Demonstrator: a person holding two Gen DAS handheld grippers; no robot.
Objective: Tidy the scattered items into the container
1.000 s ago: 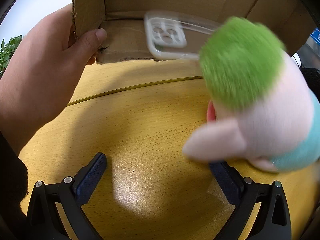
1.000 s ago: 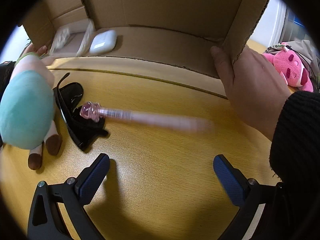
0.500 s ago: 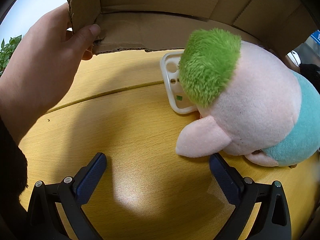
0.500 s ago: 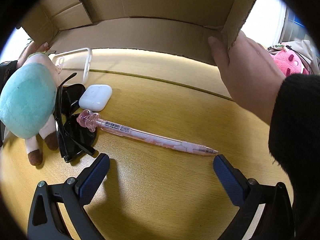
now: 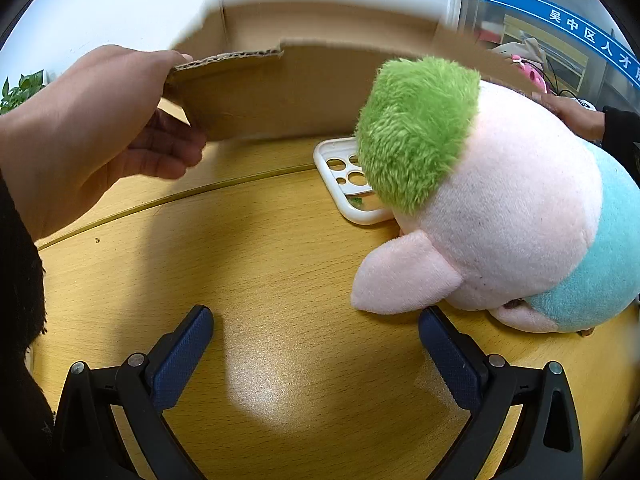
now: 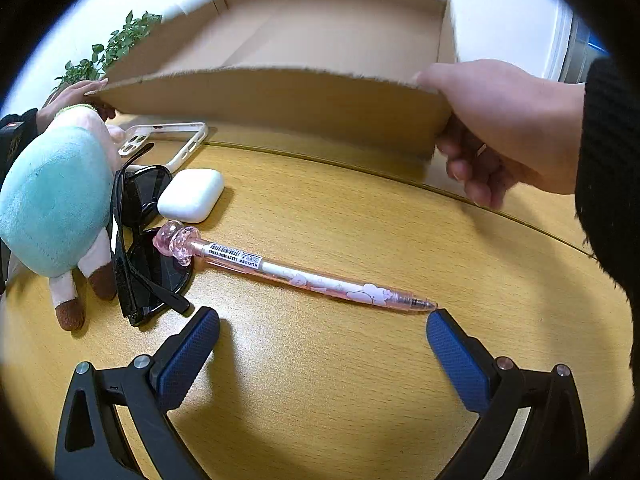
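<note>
The brown corrugated cardboard box (image 6: 280,100) is held off the yellow wooden bench (image 5: 280,280) by 2 bare hands, the left hand (image 5: 92,128) at one corner and the right hand (image 6: 504,128) at the other; it is blurred, so it seems to be in motion. All 5 items lie loose on the bench: the plush doll with green hair and teal body (image 5: 500,208), the clear white-edged phone case (image 6: 168,142) just beside it, the black sunglasses (image 6: 140,240), the white earbud case (image 6: 191,196) touching them, and the pink transparent pen (image 6: 304,274) with its cap end over a lens. The left gripper (image 5: 316,344) and right gripper (image 6: 322,344) both stand wide with nothing between the pads. Judged from this, tidying has not begun; the box must be set down open-side up, then 1 item gripped; the pen lies nearest the right gripper.
</note>
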